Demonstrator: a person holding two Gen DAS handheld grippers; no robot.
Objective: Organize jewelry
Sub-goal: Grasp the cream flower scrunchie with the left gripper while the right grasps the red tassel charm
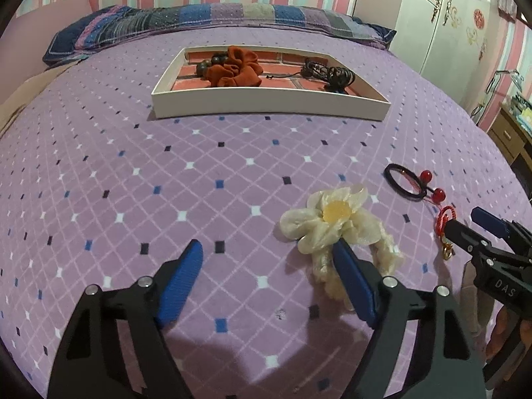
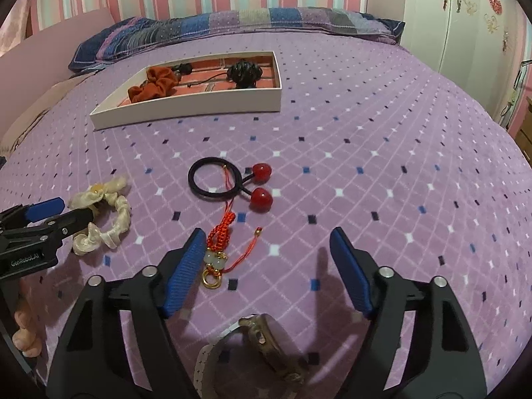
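Note:
A white tray (image 1: 266,103) with a brick-pattern floor lies on the purple bedspread and holds a rust scrunchie (image 1: 234,66), dark beads and black hair ties (image 1: 331,74). My left gripper (image 1: 267,262) is open; its right finger (image 1: 352,279) rests against a cream flower scrunchie (image 1: 335,222). My right gripper (image 2: 266,256) is open above the bed. A red knotted charm (image 2: 217,242) lies by its left finger (image 2: 186,272). A black hair tie with two red beads (image 2: 229,181) lies beyond. A watch (image 2: 266,342) lies under the right gripper.
A patchwork pillow (image 1: 212,21) lies at the head of the bed. A white wardrobe (image 1: 442,23) stands at the right, with a wooden drawer unit (image 1: 512,129) beside the bed. The tray also shows in the right wrist view (image 2: 186,106).

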